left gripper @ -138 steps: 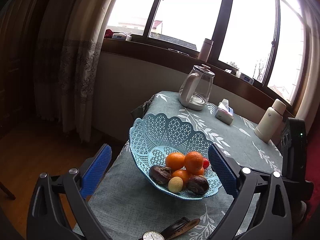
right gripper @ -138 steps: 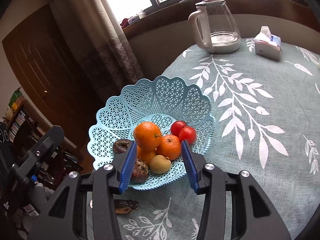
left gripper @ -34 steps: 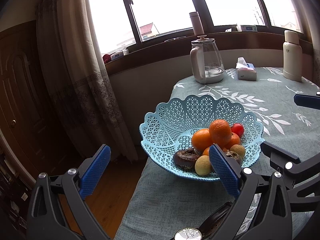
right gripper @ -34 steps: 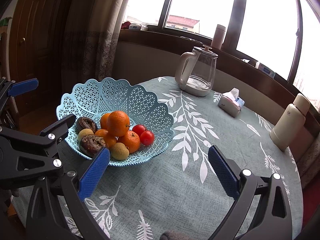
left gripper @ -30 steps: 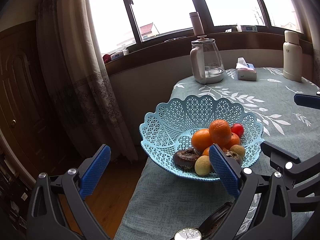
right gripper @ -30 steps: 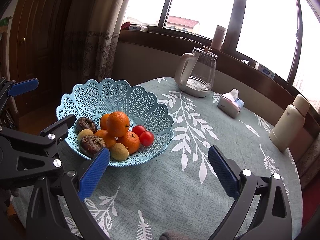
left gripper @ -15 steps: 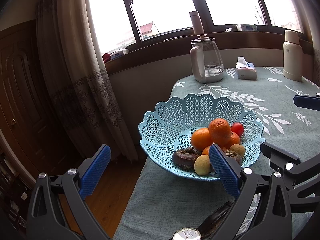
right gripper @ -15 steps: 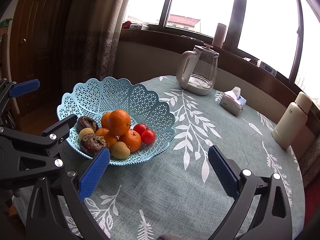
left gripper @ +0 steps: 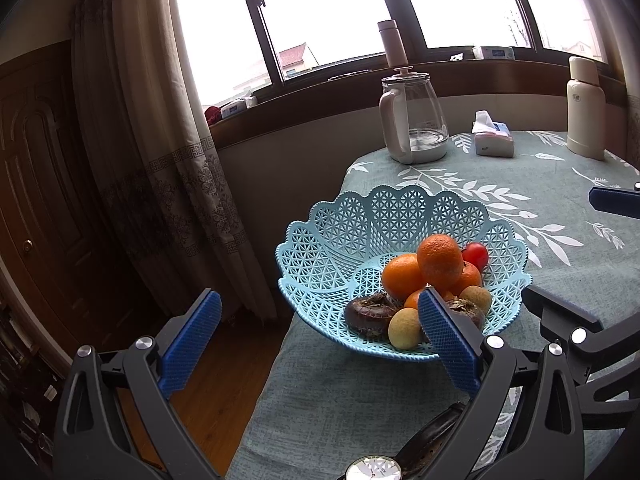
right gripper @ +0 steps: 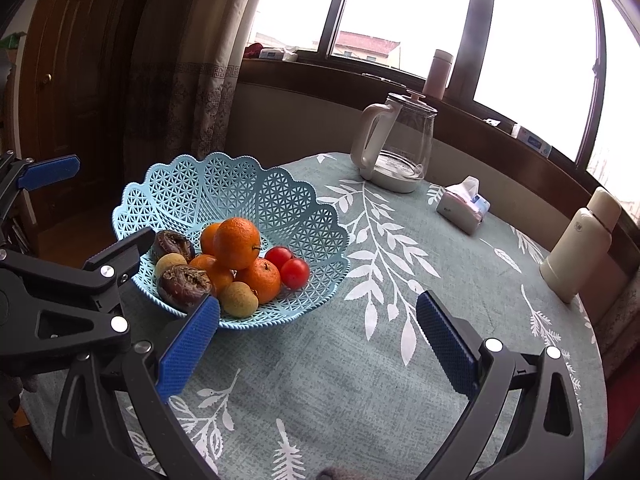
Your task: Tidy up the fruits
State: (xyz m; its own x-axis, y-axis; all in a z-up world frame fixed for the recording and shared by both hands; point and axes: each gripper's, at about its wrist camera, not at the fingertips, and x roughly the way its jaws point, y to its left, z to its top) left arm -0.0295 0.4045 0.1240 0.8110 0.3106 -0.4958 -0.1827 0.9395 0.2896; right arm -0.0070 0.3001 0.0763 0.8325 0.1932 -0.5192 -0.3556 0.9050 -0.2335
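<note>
Both the left gripper [left gripper: 318, 338] and the right gripper [right gripper: 318, 338] stand wide and empty. The top orange [right gripper: 236, 243] looks firm and light; grip its sides gently.

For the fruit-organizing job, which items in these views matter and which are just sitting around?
Part of the job:
blue basket
oranges
red tomatoes
dark wrinkled fruits
small yellow fruits
left gripper, right gripper, both with jaws open

Just lying about:
glass kettle
tissue pack
cream flask
wristwatch
</note>
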